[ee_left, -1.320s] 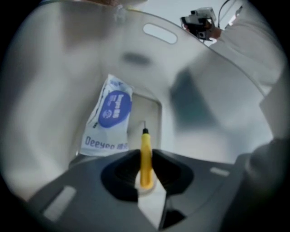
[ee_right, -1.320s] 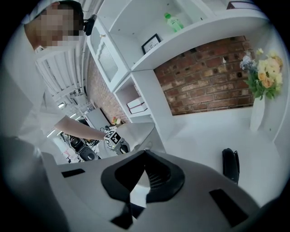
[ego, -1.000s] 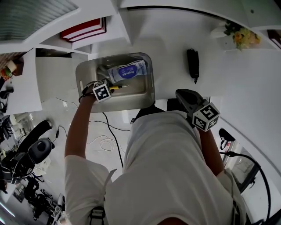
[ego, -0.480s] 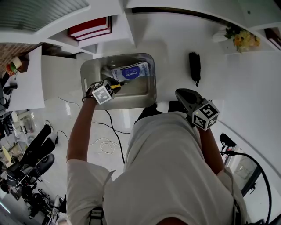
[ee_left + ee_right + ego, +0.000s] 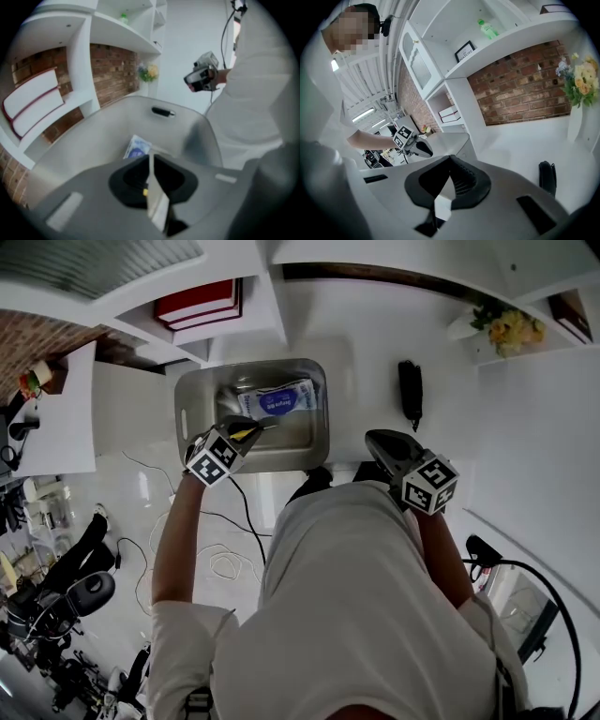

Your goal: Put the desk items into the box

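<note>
While the left gripper (image 5: 261, 426) is held over the grey box (image 5: 187, 399), its jaws just drawn almost together with only a yellow speck between them, a blue-and-white packet (image 5: 278, 399) is seen inside. The right gripper (image 5: 375, 440) is clenched empty, with a black desk item (image 5: 410, 388) left beyond it.

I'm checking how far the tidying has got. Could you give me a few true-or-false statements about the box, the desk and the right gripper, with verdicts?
1. A blue and white packet lies inside the grey box. True.
2. The black item is in the box. False: it lies on the white desk, to the right of the box in the head view and apart from it.
3. The right gripper is shut with nothing between its jaws. True.
4. The yellow flowers stand left of the box. False: they are at the far upper right of the head view.
</note>
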{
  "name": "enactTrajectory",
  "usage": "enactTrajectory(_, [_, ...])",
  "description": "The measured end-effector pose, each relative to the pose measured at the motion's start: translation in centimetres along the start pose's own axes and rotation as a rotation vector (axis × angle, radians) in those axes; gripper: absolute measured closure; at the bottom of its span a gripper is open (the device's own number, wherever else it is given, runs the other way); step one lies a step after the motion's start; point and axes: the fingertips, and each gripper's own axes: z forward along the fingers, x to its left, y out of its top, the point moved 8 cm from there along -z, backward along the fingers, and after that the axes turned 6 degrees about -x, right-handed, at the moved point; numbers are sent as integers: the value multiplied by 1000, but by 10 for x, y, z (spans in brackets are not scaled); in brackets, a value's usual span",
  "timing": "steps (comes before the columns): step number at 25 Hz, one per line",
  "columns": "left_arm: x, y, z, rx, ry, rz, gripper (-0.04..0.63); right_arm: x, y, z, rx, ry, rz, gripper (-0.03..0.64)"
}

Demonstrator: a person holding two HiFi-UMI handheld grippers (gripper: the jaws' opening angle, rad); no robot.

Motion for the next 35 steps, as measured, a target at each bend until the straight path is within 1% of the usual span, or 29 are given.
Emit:
enactTrajectory(4, [-12,13,-14,-30,76,-4,588,-3,2,-4,-4,-1,-11,615])
enactTrajectory(7, [-20,18,-24,-64,125,-42,591,-8,5,-8,-12,-12,-13,615])
enactTrajectory(9, [-23,22,-33,-117,157,-105,591,-11,7,-11,-17,-21,-16,615])
enactTrajectory(13, [-28,26,-50,-284,231,-295,592,-14,10,-15,-28,-35,-18,615])
enactTrajectory(14, [-29,26,-53,-323,251,-330,592,-14,11,-15,-32,-37,-16,615])
enactTrajectory(16, [-32,25,-60,-374,293,-364,592,-13,10,-13,-36,-39,-14,615])
enactTrajectory(19, [-37,23,-68,-404,353,-380,594,-11,9,-10,-36,-40,-13,615])
enactTrajectory(22, [-46,24,-71,-421,391,-373,594,-8,6,-10,-25,-40,-15,615])
enactTrajectory(27, [-56,30,-70,-461,402,-369,595,-4,6,-7,-23,-45,-22,615])
enactTrajectory(29, [-60,30,-65,-468,395,-370,595,-6,5,-7,-21,-49,-20,614])
enactTrajectory(31, [-63,33,-59,-468,396,-354,594,-9,5,-9,-17,-51,-19,615])
enactTrajectory(33, [-66,39,-55,-475,410,-339,594,-14,5,-10,-12,-45,-22,615])
enactTrajectory(35, [-69,46,-51,-481,429,-341,593,-19,6,-12,-12,-30,-23,615])
